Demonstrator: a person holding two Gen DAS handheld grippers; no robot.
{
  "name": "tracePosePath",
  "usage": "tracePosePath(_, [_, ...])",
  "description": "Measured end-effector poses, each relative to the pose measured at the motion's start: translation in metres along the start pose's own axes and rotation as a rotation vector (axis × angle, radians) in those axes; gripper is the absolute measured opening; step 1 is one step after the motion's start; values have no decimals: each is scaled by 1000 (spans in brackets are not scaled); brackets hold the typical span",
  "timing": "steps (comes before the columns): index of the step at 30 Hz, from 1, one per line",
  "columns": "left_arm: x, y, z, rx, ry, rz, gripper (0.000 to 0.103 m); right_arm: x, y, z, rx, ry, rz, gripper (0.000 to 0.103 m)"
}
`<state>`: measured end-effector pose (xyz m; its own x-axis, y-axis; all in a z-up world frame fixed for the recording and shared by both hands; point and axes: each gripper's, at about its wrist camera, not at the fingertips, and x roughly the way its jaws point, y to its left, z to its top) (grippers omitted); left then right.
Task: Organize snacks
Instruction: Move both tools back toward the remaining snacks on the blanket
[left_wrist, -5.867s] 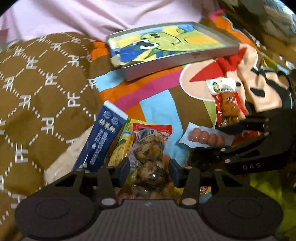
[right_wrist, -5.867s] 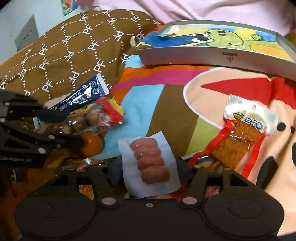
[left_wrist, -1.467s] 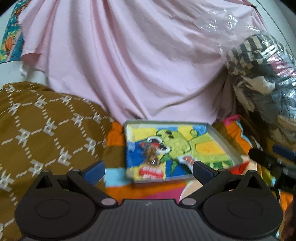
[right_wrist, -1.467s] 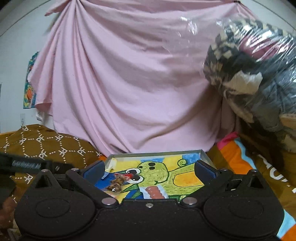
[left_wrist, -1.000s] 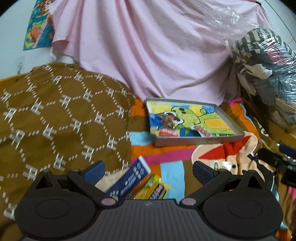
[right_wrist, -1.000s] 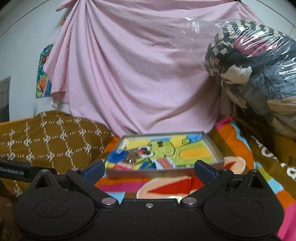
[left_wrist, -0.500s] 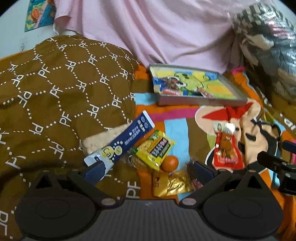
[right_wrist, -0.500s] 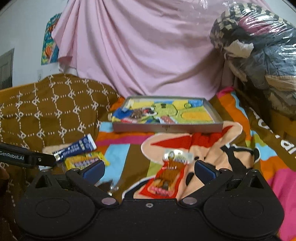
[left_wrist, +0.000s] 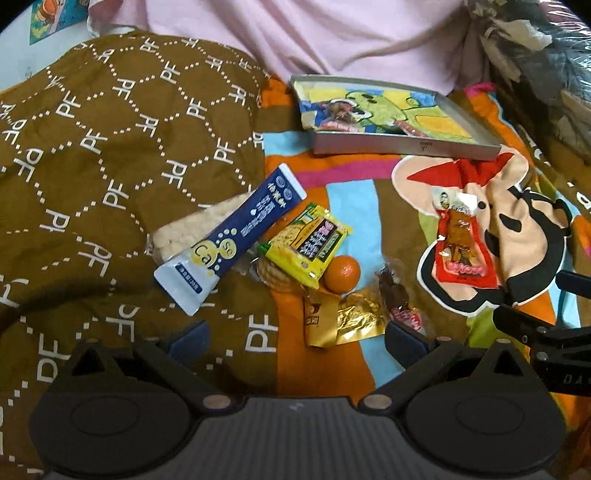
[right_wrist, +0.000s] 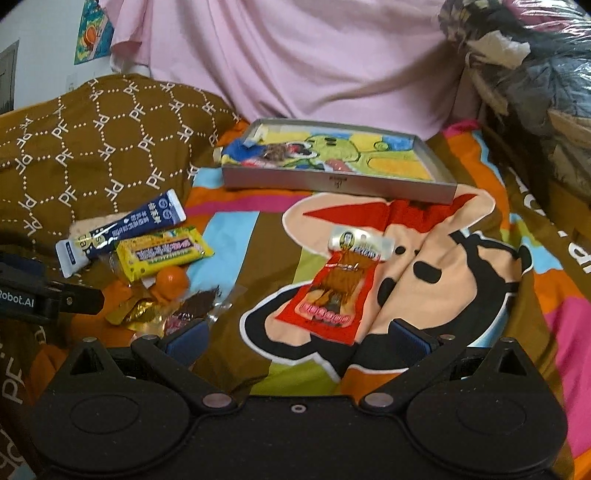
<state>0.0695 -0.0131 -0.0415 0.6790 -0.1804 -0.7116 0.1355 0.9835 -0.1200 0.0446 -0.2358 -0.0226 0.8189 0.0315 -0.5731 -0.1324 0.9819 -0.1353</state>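
Both of my grippers are spread wide and hold nothing: the left gripper (left_wrist: 295, 341) hovers over the snack pile, the right gripper (right_wrist: 297, 341) over the red snack pouch (right_wrist: 334, 291). The pouch lies flat on the cartoon blanket (right_wrist: 461, 280), well short of the grey tray (right_wrist: 338, 182), where a few snacks already rest. I judge the pouch light, thin, flexible and slick; the best hold is across its lower edge or a sealed side seam, pinching film rather than contents. To the left lie the blue tube (left_wrist: 231, 236), the yellow packet (left_wrist: 306, 245), the small orange (left_wrist: 341, 274) and the gold wrapper (left_wrist: 341, 321), crowded and touching. The orange is likely to roll.
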Motion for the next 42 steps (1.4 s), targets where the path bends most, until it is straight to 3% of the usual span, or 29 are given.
tracePosePath(8, [5,7,3,-39,26,4,103,5,5,1,-8,21,9,102])
tracePosePath(18, [16,13,6,-10,49,41,103,19,17,4,-22,47,13,102])
tracePosePath(27, [23,30,9,-91,19,69,103,48,38,13,-25,67,40,102])
tracePosePath(35, [28,42,12,-174,19,50,103,68,67,19,-93,91,134,102])
tracePosePath(42, [29,40,12,-171,16,32,103,79,63,4,-119,148,55,102])
